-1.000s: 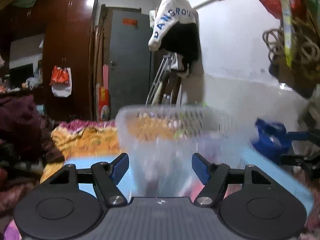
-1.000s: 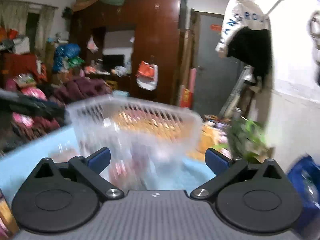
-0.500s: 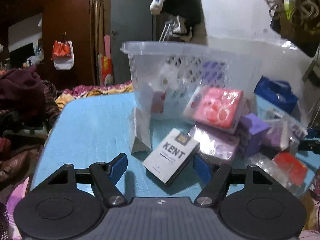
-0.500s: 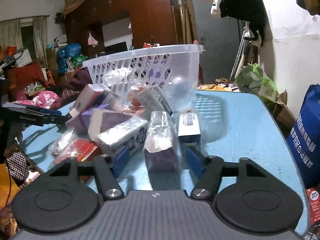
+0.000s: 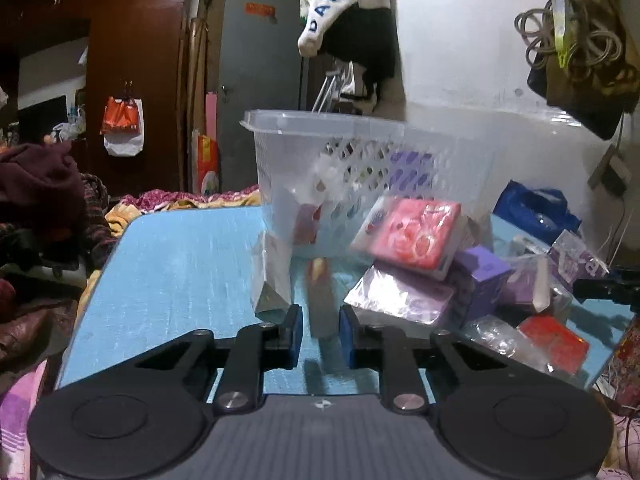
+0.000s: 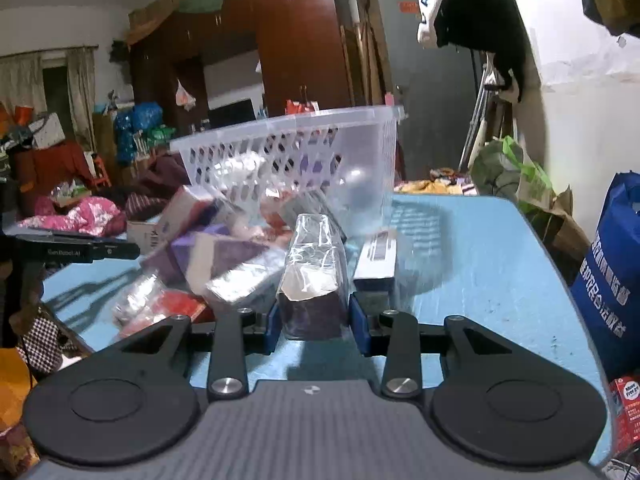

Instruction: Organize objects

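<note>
A clear plastic basket (image 5: 360, 160) stands on the blue table (image 5: 180, 264), with packets piled against it. My left gripper (image 5: 321, 330) is shut on a thin box seen edge-on (image 5: 322, 300), blurred, held near the table. A pink packet (image 5: 416, 236) and a purple packet (image 5: 396, 292) lie just right of it. In the right wrist view my right gripper (image 6: 314, 326) is shut on a clear-wrapped purple packet (image 6: 314, 280), in front of the basket (image 6: 288, 156). A dark box (image 6: 376, 258) lies beside it.
A white wrapped packet (image 5: 270, 276) stands left of my left gripper. A red packet (image 5: 554, 340) and clear bags lie at the table's right edge. A blue bag (image 6: 612, 276) hangs beside the table. Clothes and clutter surround the table. The other gripper (image 6: 76, 250) shows at left.
Both grippers dropped to the table and closed: the left one on the thin box that lay flat before, the right one on the clear-wrapped purple packet.
</note>
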The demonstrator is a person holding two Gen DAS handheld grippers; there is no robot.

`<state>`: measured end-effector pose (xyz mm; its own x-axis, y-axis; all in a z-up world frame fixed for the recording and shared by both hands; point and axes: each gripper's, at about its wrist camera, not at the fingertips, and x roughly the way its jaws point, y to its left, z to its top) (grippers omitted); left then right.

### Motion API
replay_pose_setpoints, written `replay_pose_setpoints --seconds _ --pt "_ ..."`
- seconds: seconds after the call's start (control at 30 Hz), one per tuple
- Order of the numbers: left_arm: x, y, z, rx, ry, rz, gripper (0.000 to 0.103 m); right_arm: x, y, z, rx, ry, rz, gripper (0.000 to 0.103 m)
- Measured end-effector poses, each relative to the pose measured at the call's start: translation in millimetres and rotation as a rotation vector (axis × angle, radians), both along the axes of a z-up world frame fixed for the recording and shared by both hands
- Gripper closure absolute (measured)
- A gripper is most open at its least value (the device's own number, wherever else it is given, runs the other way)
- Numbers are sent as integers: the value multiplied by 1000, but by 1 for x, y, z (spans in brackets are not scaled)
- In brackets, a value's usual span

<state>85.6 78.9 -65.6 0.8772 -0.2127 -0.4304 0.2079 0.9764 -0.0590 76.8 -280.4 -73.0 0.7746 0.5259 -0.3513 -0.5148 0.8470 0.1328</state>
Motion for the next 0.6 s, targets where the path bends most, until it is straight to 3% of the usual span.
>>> replay_pose_setpoints --seconds 0.43,0.57,0.6 --pt "5 7 -14 17 7 44 79 0 0 7 16 -17 -6 63" --pt "7 5 -16 48 -11 72 55 1 0 6 25 -12 -1 63" --pt "8 5 -16 52 -4 74 54 1 0 6 25 -14 2 63"
